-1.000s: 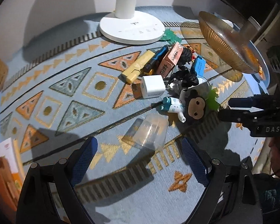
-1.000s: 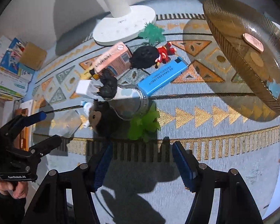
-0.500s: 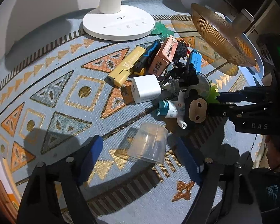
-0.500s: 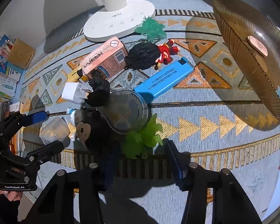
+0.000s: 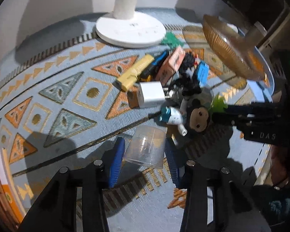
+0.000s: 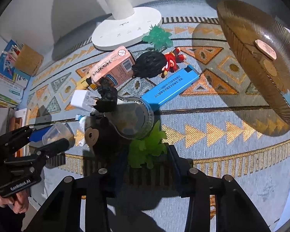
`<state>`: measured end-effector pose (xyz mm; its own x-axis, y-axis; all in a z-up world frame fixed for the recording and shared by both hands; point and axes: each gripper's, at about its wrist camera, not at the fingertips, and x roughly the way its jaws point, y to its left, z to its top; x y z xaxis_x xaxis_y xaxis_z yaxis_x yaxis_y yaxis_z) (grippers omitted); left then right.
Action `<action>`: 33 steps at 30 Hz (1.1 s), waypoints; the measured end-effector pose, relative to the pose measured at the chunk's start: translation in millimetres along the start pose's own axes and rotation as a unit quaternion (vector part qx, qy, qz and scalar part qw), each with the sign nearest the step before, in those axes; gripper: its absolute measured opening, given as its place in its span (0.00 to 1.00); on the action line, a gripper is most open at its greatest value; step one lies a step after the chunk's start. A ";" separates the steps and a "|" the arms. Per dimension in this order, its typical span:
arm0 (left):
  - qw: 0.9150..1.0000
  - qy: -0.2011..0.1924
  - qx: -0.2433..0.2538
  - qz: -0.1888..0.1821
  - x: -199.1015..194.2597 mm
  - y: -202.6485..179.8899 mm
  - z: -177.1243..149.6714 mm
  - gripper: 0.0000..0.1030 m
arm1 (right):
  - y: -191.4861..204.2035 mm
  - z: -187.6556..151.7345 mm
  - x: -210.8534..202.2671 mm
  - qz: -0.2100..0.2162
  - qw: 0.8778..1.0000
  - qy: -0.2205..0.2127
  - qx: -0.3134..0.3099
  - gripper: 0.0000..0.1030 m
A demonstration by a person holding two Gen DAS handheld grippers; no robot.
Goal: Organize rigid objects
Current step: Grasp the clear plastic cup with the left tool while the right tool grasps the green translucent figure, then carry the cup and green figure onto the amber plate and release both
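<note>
Pick step, both at once. Left tool (image 5: 145, 160) just closed on clear cup (image 5: 146, 147), right tool (image 6: 147, 154) on green toy (image 6: 147, 147), both at pile's near edge. Next: lift to amber dish (image 6: 261, 61) beyond.

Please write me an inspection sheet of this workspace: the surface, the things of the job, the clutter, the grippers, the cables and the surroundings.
Surface: patterned blue cloth, orange and gold triangles.
Job's things: clear plastic cup on its side; green plastic toy; white charger; blue lighter; pink carton; yellow lighter; monkey figure; round clear container.
Clutter: white lamp base; amber glass dish, tilted.
Grippers: left gripper jaws have just been closing, now on the cup; right gripper jaws have just been closing, around the green toy.
Cables: nothing seen.
Surroundings: books at the left edge; white wall behind.
</note>
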<state>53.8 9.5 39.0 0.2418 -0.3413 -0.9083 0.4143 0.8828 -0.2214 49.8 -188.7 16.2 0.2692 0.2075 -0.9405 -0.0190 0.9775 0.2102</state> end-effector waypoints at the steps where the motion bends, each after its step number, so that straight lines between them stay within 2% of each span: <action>1: 1.000 -0.006 -0.006 0.001 -4.3 0.0 1.0 0.38 | -1.4 -1.7 -4.3 0.002 1.000 -0.004 0.001 0.39; 8: 0.998 -0.052 -0.018 0.017 -42.1 -14.4 12.6 0.38 | -5.7 -7.1 -52.5 0.013 0.999 -0.050 -0.001 0.39; 14: 0.994 -0.103 -0.024 -0.003 -79.4 -44.7 28.9 0.38 | -14.6 -1.9 -98.7 0.014 0.996 -0.090 -0.010 0.39; 21: 0.989 -0.147 -0.024 -0.005 -104.1 -88.3 49.8 0.38 | -43.7 4.6 -144.6 0.015 0.992 -0.124 -0.004 0.39; 27: 0.987 -0.160 -0.010 -0.007 -109.6 -127.2 66.4 0.38 | -74.7 3.4 -183.2 0.009 0.988 -0.153 0.000 0.39; 33: 0.987 -0.162 0.003 -0.013 -103.9 -163.3 77.6 0.38 | -112.1 0.3 -197.7 -0.001 0.986 -0.166 0.008 0.39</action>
<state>29.0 -124.2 197.1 0.4987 -0.4495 -0.7411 0.4284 0.8711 -0.2400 -1.0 -339.3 178.6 0.5698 0.1789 -0.8021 -0.0034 0.9765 0.2154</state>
